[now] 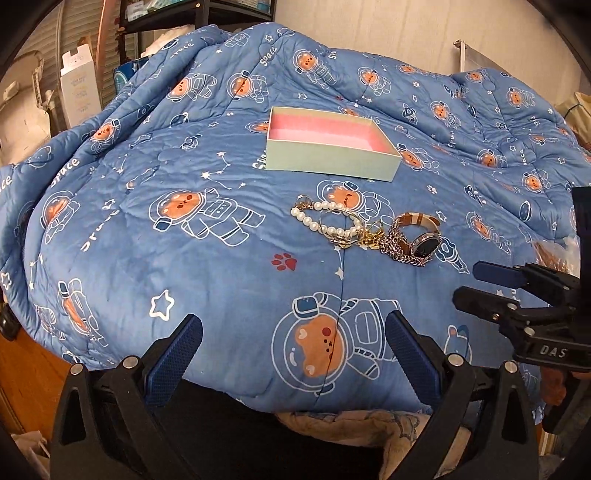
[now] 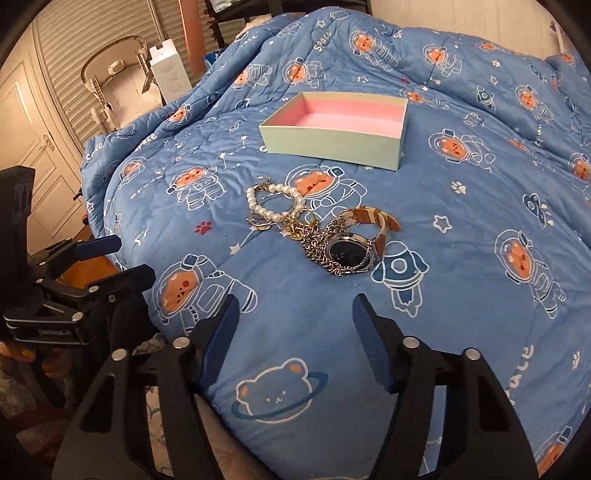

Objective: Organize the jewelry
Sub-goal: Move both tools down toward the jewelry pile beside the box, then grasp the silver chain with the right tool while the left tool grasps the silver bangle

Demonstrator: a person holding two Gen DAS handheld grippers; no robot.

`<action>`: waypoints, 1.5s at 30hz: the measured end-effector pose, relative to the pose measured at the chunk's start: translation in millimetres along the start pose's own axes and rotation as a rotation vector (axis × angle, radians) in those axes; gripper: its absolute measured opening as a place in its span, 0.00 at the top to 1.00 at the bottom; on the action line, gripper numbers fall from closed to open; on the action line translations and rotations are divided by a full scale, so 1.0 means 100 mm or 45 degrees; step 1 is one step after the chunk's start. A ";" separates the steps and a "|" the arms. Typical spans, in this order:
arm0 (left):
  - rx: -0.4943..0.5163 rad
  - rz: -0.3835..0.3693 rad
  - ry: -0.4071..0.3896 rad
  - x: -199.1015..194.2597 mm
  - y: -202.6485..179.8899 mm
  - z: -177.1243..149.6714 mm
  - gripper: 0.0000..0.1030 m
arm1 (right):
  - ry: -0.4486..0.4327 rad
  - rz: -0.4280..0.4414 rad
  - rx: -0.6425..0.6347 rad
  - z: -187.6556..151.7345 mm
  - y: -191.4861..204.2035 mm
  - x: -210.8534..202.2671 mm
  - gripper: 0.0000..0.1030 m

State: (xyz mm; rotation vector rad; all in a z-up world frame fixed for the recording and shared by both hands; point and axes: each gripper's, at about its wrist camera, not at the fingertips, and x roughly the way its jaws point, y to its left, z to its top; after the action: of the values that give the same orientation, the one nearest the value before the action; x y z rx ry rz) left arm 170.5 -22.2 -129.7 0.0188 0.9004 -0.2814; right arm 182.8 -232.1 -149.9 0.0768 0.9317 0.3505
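A pile of jewelry lies on a blue quilt: a pearl bracelet (image 1: 325,221) (image 2: 271,205), gold chains (image 1: 369,238) (image 2: 299,227), a silver chain (image 1: 402,251) (image 2: 325,251) and a watch (image 1: 423,243) (image 2: 351,253) with a brown strap. Behind it stands an open pale green box (image 1: 332,158) (image 2: 332,147) with a pink, empty inside. My left gripper (image 1: 293,332) is open, well short of the pile; it also shows at the left edge of the right wrist view (image 2: 122,258). My right gripper (image 2: 293,310) is open just before the watch; it shows at the right of the left wrist view (image 1: 469,284).
The blue astronaut-bear quilt (image 1: 221,280) (image 2: 461,295) covers the whole surface and drops off at the near and left edges. A white carton (image 1: 79,88) (image 2: 170,72), shelving (image 1: 184,14) and louvered doors (image 2: 74,48) stand at the back left.
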 end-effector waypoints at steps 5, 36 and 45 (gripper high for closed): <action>0.010 -0.006 0.021 0.11 -0.01 0.02 0.06 | 0.014 0.118 -0.009 0.14 -0.02 0.20 0.49; 0.283 -0.194 0.011 0.65 -0.23 0.48 0.36 | 0.185 -0.070 -0.232 0.37 -0.08 0.87 0.91; 0.367 -0.258 0.037 1.02 -0.28 0.73 0.23 | 0.163 -0.019 -0.178 0.36 -0.15 0.85 0.92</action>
State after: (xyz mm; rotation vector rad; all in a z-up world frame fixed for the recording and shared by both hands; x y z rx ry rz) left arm 279.5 -83.0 -160.1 0.1996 0.8857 -0.5997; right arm 261.4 -215.2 -197.1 -0.0816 1.0308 0.4099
